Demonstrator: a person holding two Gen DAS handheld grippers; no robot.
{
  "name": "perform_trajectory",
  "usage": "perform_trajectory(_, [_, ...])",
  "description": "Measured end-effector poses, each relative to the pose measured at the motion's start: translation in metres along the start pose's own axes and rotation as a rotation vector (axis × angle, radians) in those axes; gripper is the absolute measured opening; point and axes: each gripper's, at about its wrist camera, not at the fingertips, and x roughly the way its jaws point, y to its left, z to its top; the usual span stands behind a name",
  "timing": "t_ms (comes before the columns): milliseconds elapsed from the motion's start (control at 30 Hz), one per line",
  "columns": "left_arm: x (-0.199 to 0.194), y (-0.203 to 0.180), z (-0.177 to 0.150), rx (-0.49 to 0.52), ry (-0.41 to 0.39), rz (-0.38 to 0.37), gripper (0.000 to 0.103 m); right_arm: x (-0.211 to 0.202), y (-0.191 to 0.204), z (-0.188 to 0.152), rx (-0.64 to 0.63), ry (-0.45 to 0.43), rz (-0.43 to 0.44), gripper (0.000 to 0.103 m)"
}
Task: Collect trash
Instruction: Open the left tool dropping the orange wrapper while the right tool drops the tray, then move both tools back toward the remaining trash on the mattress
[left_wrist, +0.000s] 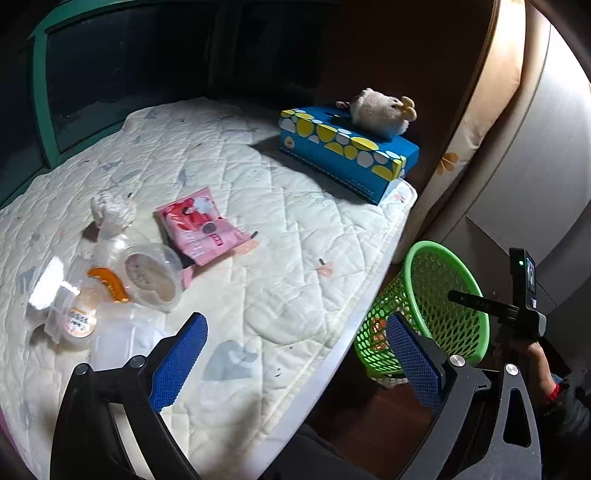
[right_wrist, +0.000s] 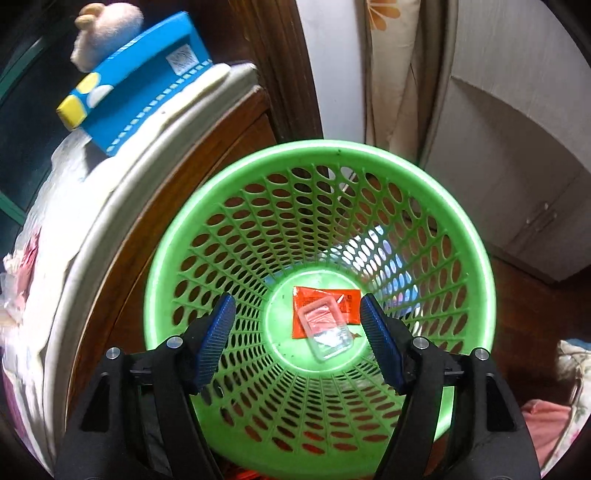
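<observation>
No legible writing on pink packet (left_wrist: 201, 225).

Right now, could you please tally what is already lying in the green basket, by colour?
Orange packet: 1
Clear plastic lid: 1
Total: 2, both on the floor of the basket, the lid lying partly over the packet.

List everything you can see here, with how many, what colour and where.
Mattress: one, white quilted, left.
Tissue box: one, blue with yellow and white spots, mattress corner.
Plush toy: one, white, on the tissue box.
Pink packet: one, mid-mattress.
Crumpled tissue: one, white, beside the packet.
Clear plastic containers: several, mattress edge.
Basket: one, green, on the floor.
Orange wrapper: one, basket bottom.
Clear tray: one, on the wrapper.
Left gripper: open.
Right gripper: open, above the basket.
</observation>
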Motion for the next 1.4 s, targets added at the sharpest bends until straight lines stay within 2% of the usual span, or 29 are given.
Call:
perform_trajectory(167, [-0.024, 0.036, -0.012, -0.067, -0.032, 0.059, 0.094, -0.031, 0.019, -0.010, -0.044, -0.056, 0.021, 0.073])
perform_trajectory(367, [-0.050, 0.080, -0.032, -0.141, -0.056, 0.143, 0.094, -0.065, 0.054, -0.023, -0.097, -0.118, 0.085, 0.076])
perform_trajectory(667, [-0.065, 0.130, -0.062, -0.265, -0.052, 0.212, 0.094, -0.084, 0.120, -0.027, -0.225, -0.149, 0.185, 0.078])
perform_trajectory(900, [-0.060, 0.136, -0.071, -0.281, -0.039, 0.210, 0.094, -0.084, 0.167, -0.035, -0.296, -0.138, 0.242, 0.078])
perform_trajectory(1100, [-0.056, 0.145, -0.070, -0.314, -0.037, 0.198, 0.094, -0.079, 0.185, -0.039, -0.343, -0.118, 0.265, 0.078])
perform_trajectory(1400, [-0.050, 0.149, -0.063, -0.293, -0.032, 0.193, 0.094, -0.073, 0.205, -0.032, -0.369, -0.102, 0.294, 0.078])
